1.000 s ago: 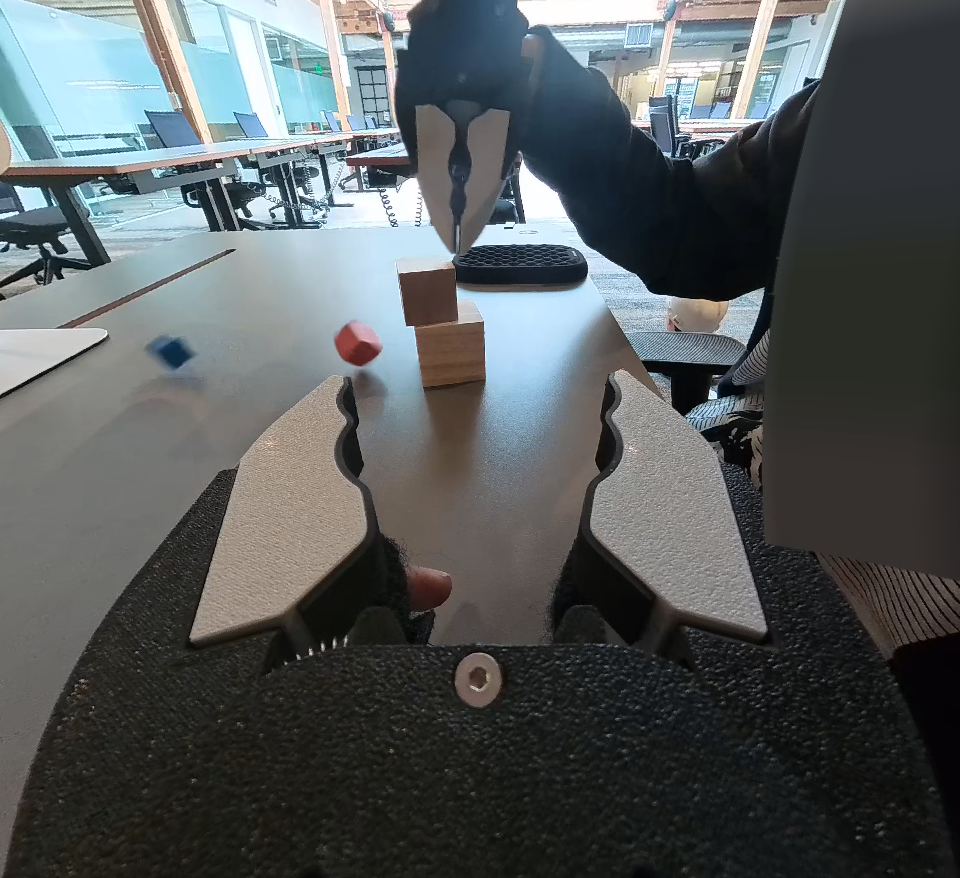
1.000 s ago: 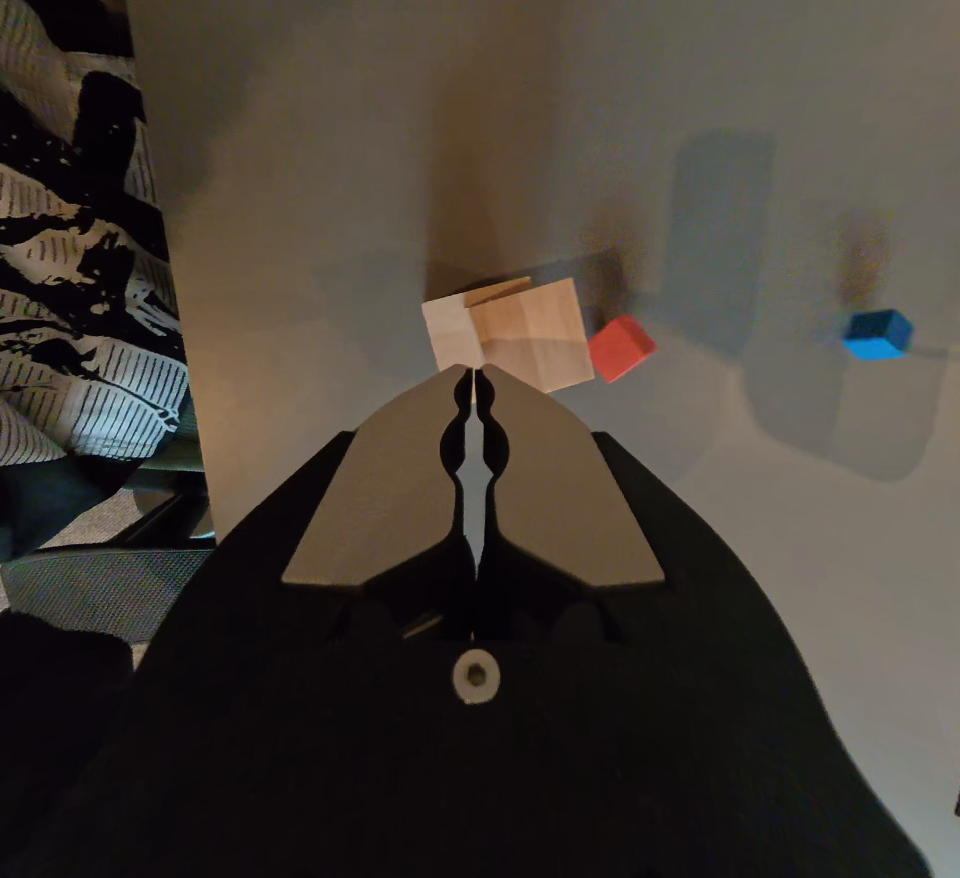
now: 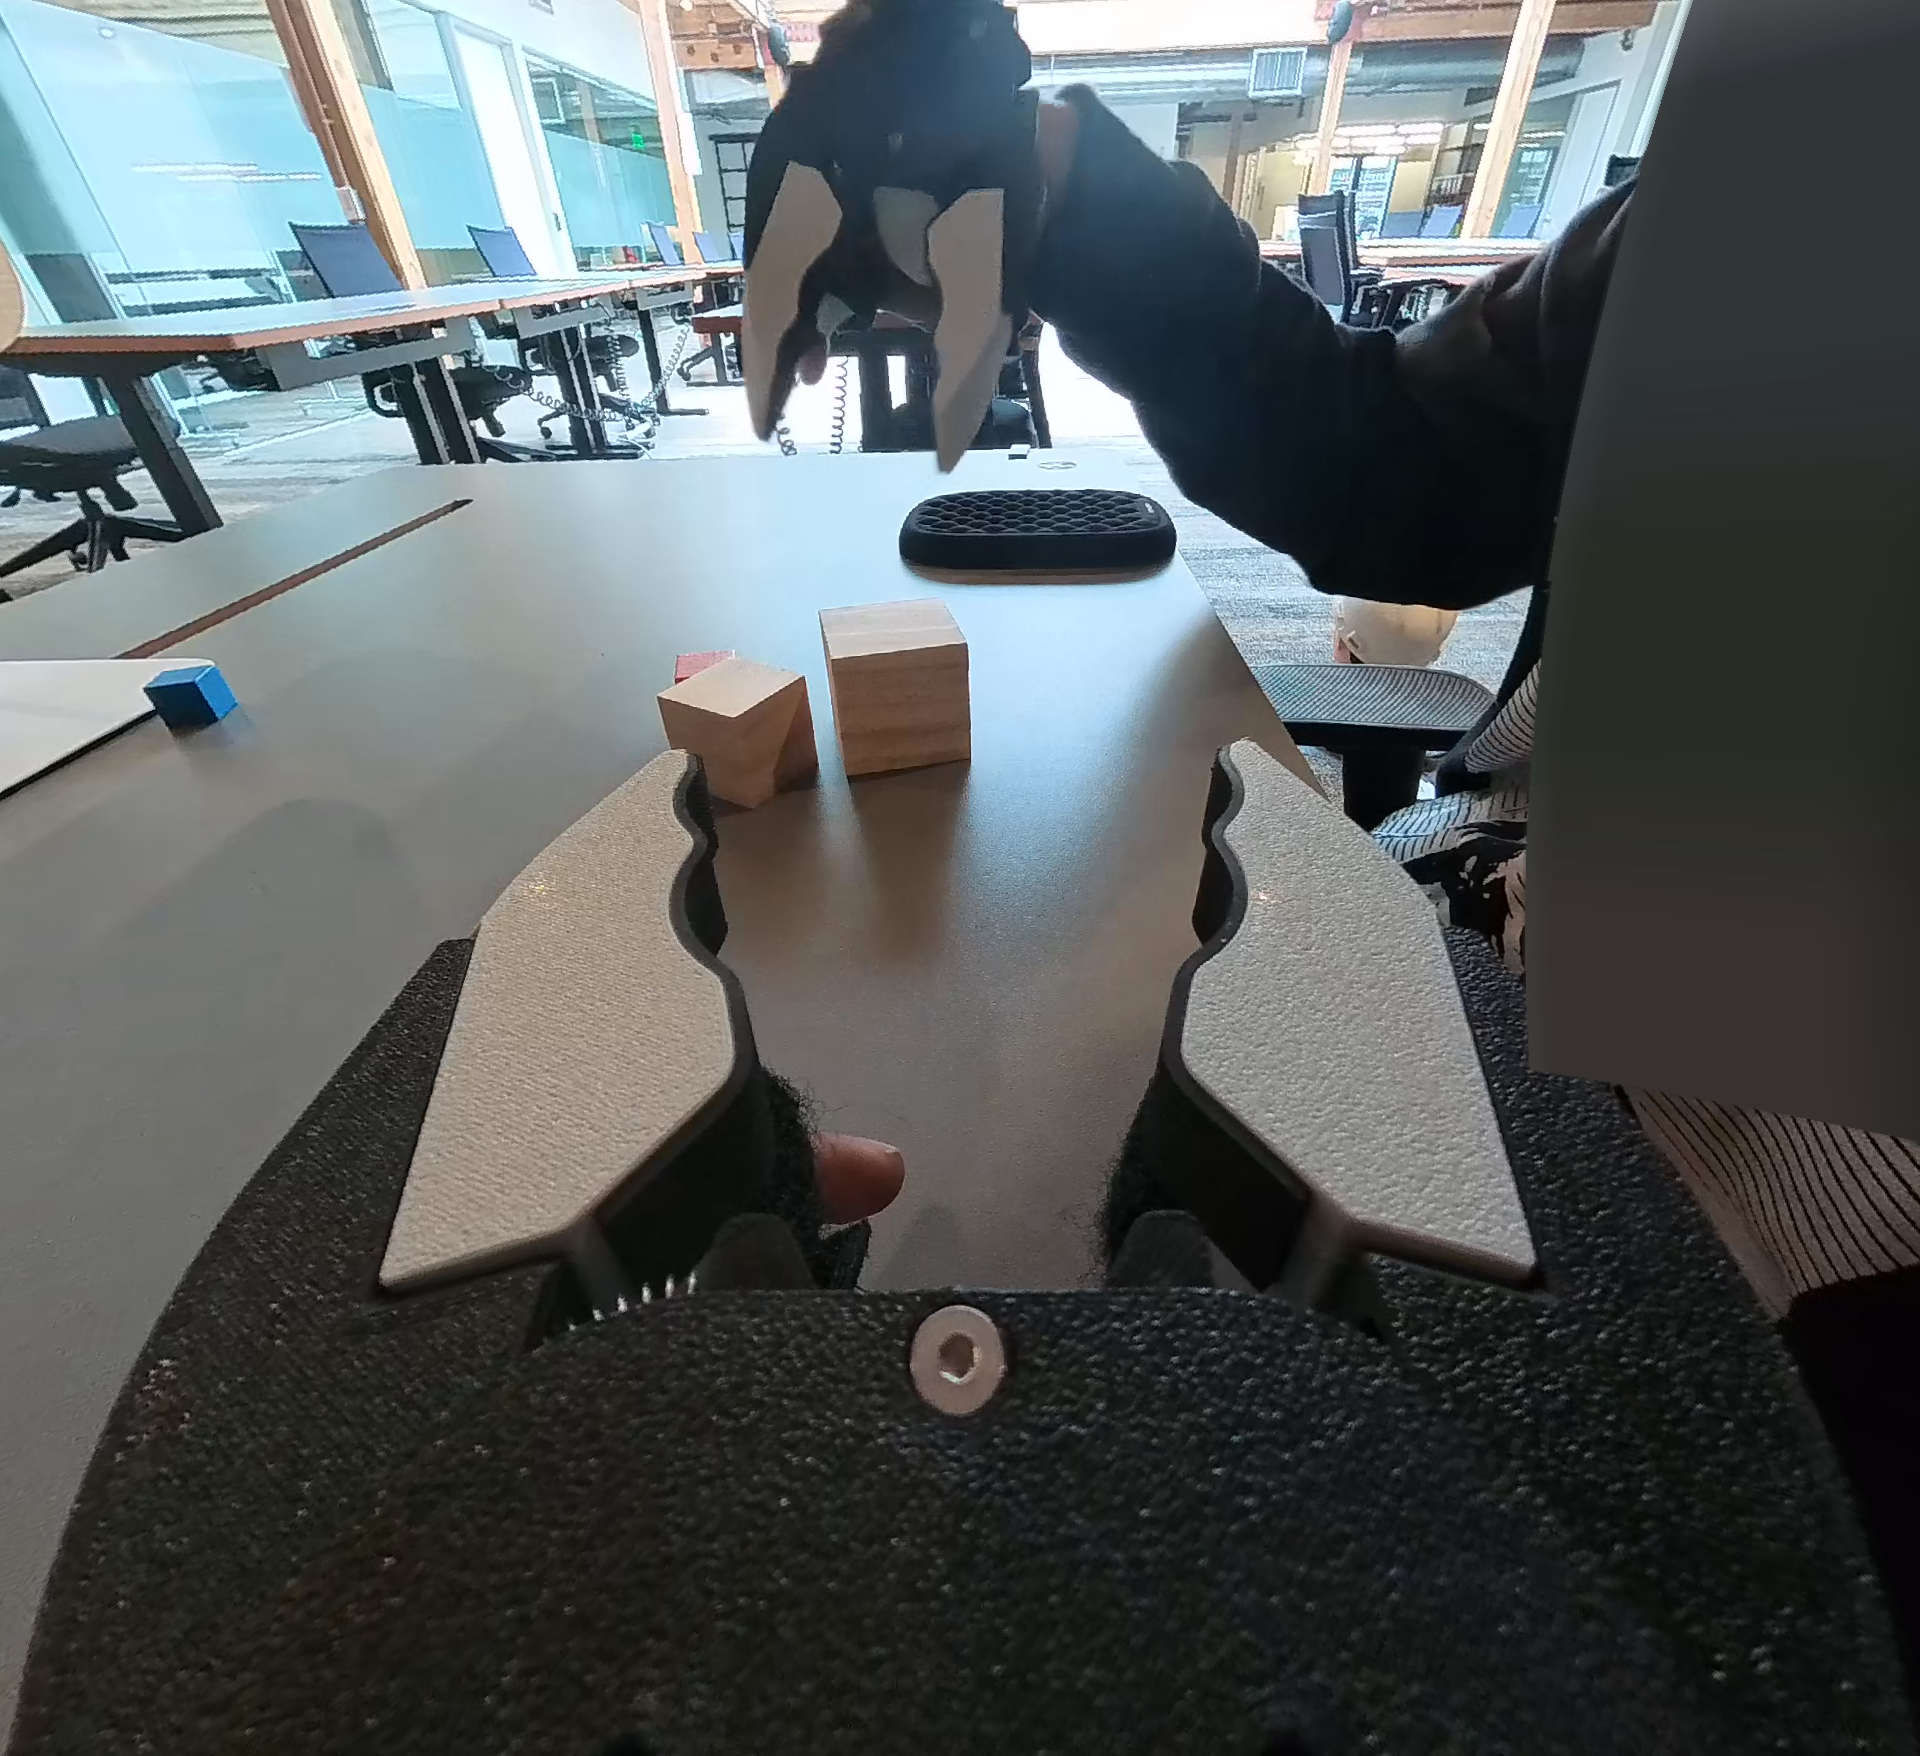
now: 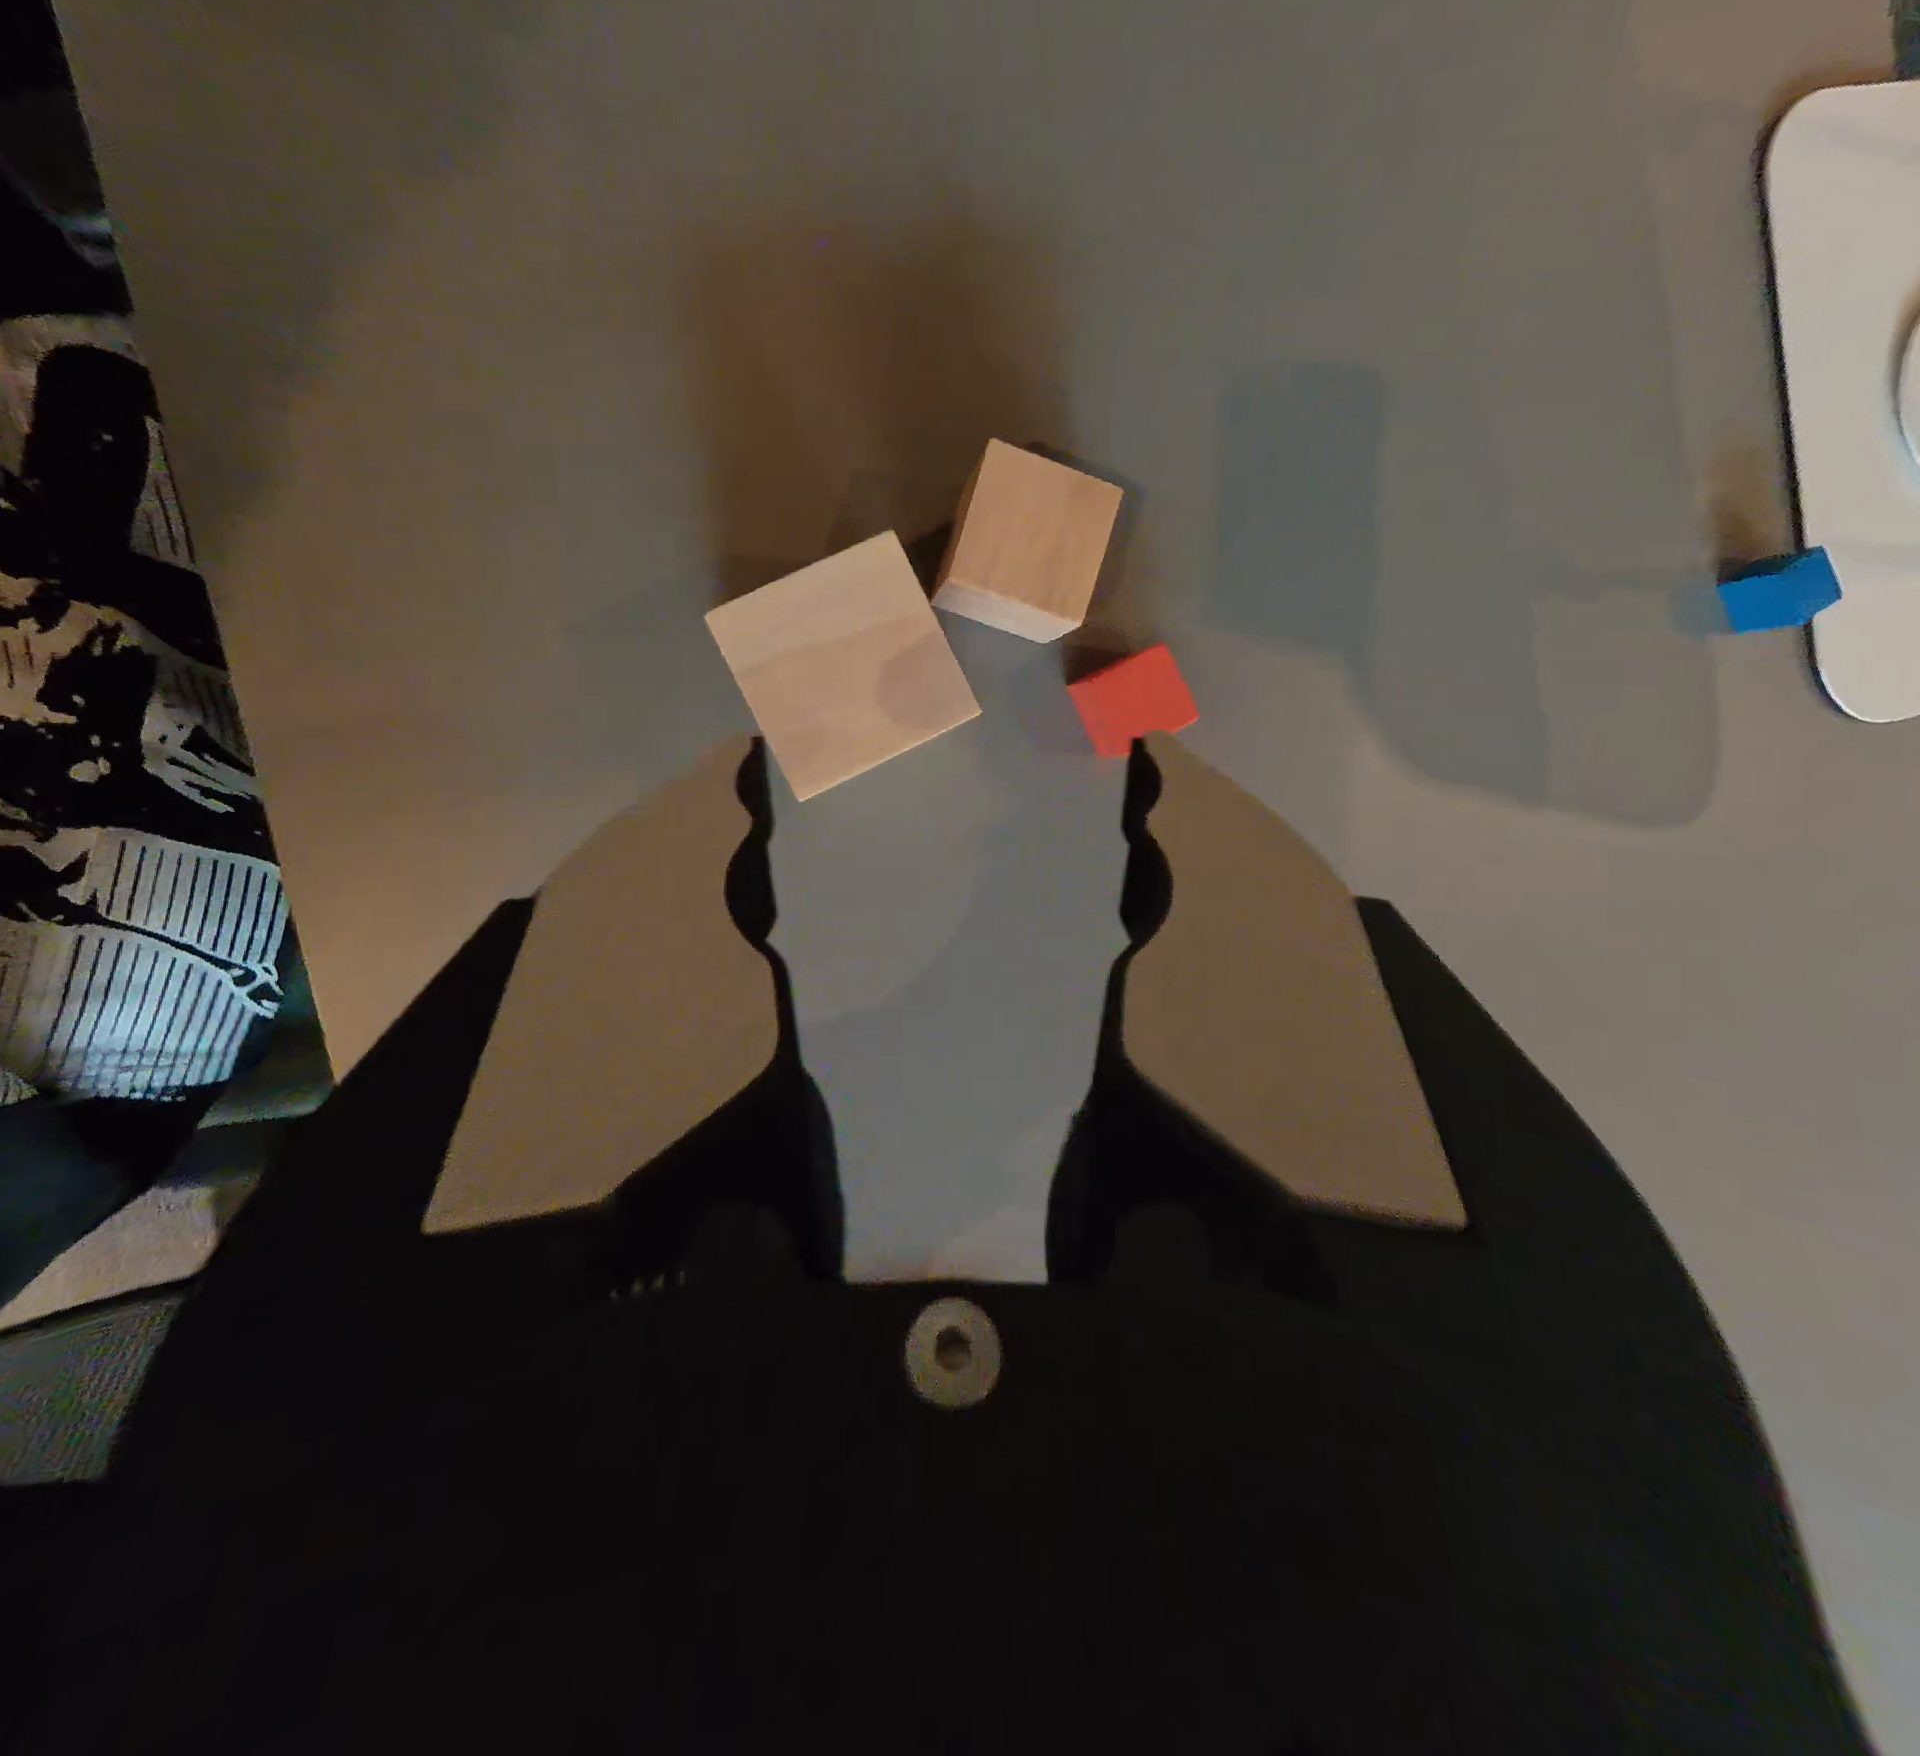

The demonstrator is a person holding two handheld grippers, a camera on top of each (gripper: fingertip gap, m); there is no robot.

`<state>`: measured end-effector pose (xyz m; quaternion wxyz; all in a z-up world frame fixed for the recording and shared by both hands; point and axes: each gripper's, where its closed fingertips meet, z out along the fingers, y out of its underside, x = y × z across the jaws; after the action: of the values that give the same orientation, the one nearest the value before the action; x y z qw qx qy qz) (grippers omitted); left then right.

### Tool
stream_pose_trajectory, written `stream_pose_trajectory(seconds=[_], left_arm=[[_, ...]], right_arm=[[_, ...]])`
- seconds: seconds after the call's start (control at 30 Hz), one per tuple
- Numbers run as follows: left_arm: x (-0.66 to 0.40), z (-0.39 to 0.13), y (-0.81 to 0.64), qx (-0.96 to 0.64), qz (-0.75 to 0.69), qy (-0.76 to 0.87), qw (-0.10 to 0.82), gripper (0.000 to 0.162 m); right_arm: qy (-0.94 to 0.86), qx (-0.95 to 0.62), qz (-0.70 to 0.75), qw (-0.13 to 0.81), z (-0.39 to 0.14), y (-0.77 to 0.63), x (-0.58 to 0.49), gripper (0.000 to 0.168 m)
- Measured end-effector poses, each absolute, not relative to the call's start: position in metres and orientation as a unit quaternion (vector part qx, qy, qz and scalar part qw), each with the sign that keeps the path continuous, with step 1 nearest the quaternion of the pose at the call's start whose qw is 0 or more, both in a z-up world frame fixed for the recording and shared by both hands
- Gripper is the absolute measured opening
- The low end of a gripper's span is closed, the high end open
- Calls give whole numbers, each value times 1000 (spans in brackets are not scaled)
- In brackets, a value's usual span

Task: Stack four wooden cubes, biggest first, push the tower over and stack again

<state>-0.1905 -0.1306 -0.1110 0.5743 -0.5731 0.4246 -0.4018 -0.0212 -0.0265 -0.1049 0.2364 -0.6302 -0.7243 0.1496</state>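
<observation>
The largest plain wooden cube (image 3: pixel 896 686) (image 4: pixel 844 663) stands on the grey table (image 3: pixel 468 823). A smaller plain cube (image 3: pixel 740 730) (image 4: pixel 1029 539) lies tilted against its left side. A small red cube (image 4: pixel 1132 700) lies just behind it, mostly hidden in the left wrist view (image 3: pixel 701 665). A small blue cube (image 3: pixel 190 694) (image 4: pixel 1777 590) rests far left against a white pad. My left gripper (image 3: pixel 954 776) is open and empty, low, just in front of the cubes. My right gripper (image 4: pixel 948 750) (image 3: pixel 868 444) is open and empty, held above the cubes and pointing down.
A white pad (image 3: pixel 52 719) (image 4: pixel 1849 418) lies at the table's left. A black mesh wrist rest (image 3: pixel 1039 530) lies behind the cubes. The table's right edge (image 3: pixel 1236 646) is close to the cubes, with an office chair (image 3: pixel 1371 704) beyond. A person's dark sleeve (image 3: pixel 1299 397) reaches in from the right.
The right gripper opened and rose. The smaller plain cube fell off the large one to its left. The red and blue cubes stopped tumbling; the blue one sits at the white pad.
</observation>
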Motion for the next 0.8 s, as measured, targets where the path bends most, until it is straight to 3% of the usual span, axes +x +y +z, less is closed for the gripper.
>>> stream_pose_trajectory(seconds=[0.2, 0.4, 0.57, 0.8], left_arm=[[-190, -111, -131, -573, -401, 425, 575, 90], [-190, -111, -131, -573, -399, 427, 575, 92], [-190, -111, -131, -574, -396, 427, 576, 94], [-189, -111, -130, -575, -393, 425, 578, 95]], right_arm=[[-691, -621, 217, 299, -94, -25, -9, 103], [-650, -600, 273, 379, -90, -26, 15, 127], [-620, -577, 295, 444, -91, -27, 42, 139], [-548, -554, 368, 507, -96, -20, 85, 138]])
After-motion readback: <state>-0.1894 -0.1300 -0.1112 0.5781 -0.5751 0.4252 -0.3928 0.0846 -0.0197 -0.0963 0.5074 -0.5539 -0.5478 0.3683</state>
